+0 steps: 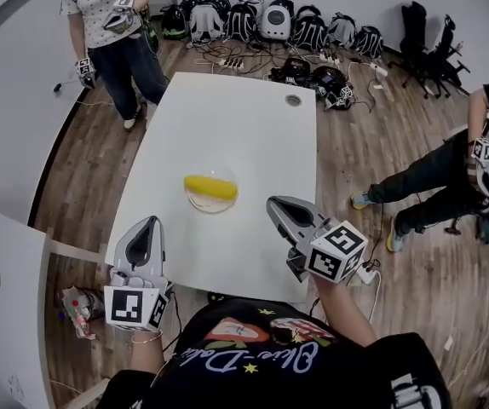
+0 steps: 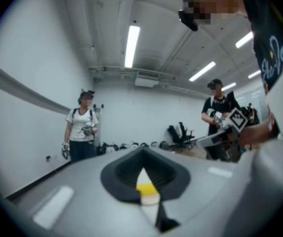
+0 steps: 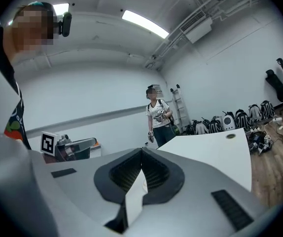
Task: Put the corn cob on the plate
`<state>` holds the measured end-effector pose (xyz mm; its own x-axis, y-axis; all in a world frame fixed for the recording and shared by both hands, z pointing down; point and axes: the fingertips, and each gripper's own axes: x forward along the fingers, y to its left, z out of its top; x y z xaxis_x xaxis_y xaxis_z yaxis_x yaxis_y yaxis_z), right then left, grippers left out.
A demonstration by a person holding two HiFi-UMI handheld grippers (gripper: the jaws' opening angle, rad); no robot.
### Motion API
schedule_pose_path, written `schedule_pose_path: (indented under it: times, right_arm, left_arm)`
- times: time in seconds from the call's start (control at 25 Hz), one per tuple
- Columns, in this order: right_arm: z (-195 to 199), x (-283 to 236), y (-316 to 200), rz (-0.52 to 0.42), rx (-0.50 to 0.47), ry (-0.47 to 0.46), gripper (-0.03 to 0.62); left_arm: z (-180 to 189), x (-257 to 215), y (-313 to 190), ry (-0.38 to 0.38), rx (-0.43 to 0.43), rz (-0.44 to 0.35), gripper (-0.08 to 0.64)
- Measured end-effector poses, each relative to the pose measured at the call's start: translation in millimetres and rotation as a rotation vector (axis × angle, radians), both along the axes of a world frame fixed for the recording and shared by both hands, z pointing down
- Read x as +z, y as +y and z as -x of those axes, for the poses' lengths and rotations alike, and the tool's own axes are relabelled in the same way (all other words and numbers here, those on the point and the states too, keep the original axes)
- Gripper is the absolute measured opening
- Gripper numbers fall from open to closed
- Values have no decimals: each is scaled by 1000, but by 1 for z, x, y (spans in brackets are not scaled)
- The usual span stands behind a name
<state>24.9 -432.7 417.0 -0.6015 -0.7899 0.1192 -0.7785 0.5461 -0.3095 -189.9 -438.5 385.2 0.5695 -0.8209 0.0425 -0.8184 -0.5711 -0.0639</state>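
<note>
The yellow corn cob (image 1: 210, 186) lies on a small clear plate (image 1: 211, 203) near the middle of the white table (image 1: 236, 118). My left gripper (image 1: 150, 221) hovers over the table's near left edge, jaws together and empty. My right gripper (image 1: 275, 203) floats to the right of the plate, apart from it, shut with nothing in it. In the left gripper view the left gripper (image 2: 142, 154) points level, and the corn cob (image 2: 146, 187) and plate (image 2: 150, 198) show through the slit below its closed tips. In the right gripper view the right gripper (image 3: 141, 152) has its pads meeting.
One person (image 1: 112, 24) stands at the table's far left corner, another (image 1: 449, 177) on the wooden floor at the right. Backpacks (image 1: 270, 20) and cables line the back wall, with office chairs (image 1: 432, 45) beside them. A second white table (image 1: 2, 313) stands at the near left.
</note>
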Motion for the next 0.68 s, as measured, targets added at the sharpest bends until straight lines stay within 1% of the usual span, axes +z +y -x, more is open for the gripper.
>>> schedule_pose_path:
  times: [0.12,0.28,0.36,0.44,0.52,0.68]
  right_arm:
    - [-4,-6,8,-10,14,-2,14]
    - [-10,-11,18,-10,13,2,15]
    - [-10,-13,22,-10,-5,-10,15]
    - [-10,-16,26,-13,-24,-4,14]
    - [-12,-20,27,-16,-32,0,15]
    - [-18,-25,27,-17,-29,-9,15]
  left_arm:
    - [-10,-2,2,-10,30,-4,3]
    - [-19,0,5,-8,48,3,3]
    - [-23,0,6,-37,56,-7,3]
    - [-29,-1,7,-88,60,-22,3]
    - [-35,-4,7,-119,64,-31,3]
    - [-44,-9,5,-120,75,-33,3]
